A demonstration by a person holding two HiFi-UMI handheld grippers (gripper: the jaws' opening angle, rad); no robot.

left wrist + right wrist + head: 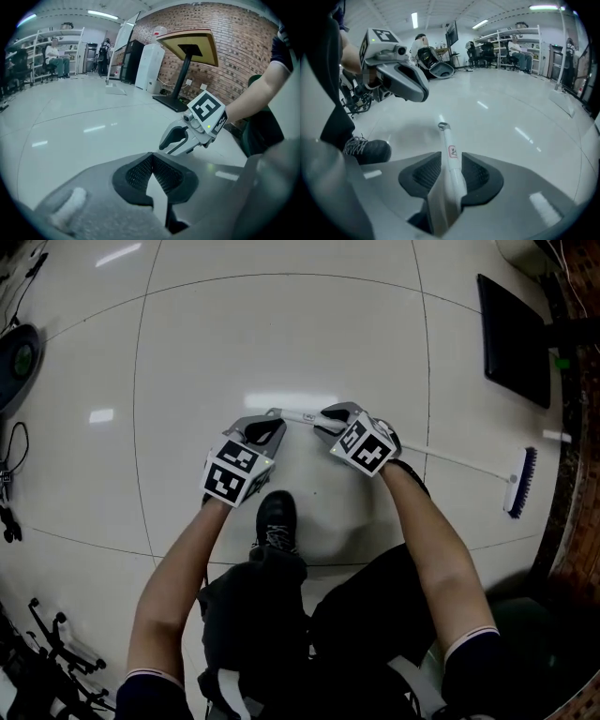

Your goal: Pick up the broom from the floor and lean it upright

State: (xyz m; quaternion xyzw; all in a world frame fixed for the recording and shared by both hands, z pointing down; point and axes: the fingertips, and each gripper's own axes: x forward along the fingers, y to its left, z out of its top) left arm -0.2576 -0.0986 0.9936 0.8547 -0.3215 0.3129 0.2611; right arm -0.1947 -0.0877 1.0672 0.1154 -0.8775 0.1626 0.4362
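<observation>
Glossy white tile floor (pixel 187 362): wide open room across the upper half and the left of the head view. A brick wall (pixel 574 512) hems it along the right edge. A flat black stand base (pixel 514 338) lies at upper right. Dark gear (pixel 17 357) and cables crowd the left edge and the lower left corner.

Broom (pixel 450 457): flat on the floor. Its white handle runs from frame centre out to the right. The dark-bristled head (pixel 520 482) is near the brick wall and well apart from the stand base.

Right claw (pixel 451 154): jaws apart, astride the handle close to its capped end, with a pad close on each side. No firm press shows. The handle runs on past the pads and its cap rests on the tile.

Left claw (pixel 151 157): narrow, pad tips meeting, nothing between them. In the head view it is low over the floor, just left of the handle's end.

Person crouched. A black shoe (pixel 275 519) is at centre just below both grippers, near the handle but apart from it.

Shelving (pixel 33 47): upper left of the left gripper view. Its contents are too blurred to tell.
</observation>
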